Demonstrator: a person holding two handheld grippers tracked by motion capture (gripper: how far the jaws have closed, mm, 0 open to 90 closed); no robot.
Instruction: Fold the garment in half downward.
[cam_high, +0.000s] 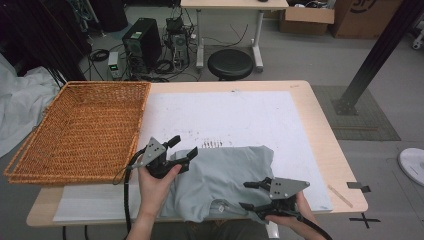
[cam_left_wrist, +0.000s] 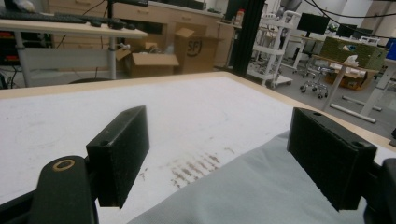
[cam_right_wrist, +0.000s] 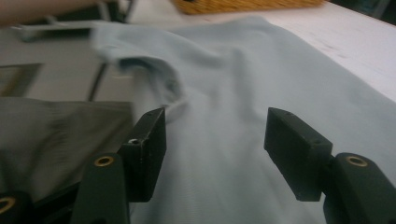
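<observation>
A light grey shirt (cam_high: 225, 177) lies folded on the white mat near the table's front edge. My left gripper (cam_high: 184, 146) hovers at the shirt's far left corner, jaws open with nothing between them. In the left gripper view its jaws (cam_left_wrist: 224, 158) frame the mat and the shirt's edge (cam_left_wrist: 261, 191). My right gripper (cam_high: 247, 195) is over the shirt's near right part and points left. It is open. In the right gripper view its jaws (cam_right_wrist: 215, 154) stand just above the cloth (cam_right_wrist: 243, 84), with the collar ahead of them at the left.
A wide wicker basket (cam_high: 80, 130) sits on the table's left side, hanging over the edge. A white mat (cam_high: 225, 115) covers the middle, with brown stains (cam_high: 212, 144) beside the shirt. A thin wooden stick (cam_high: 340, 196) lies at the front right corner.
</observation>
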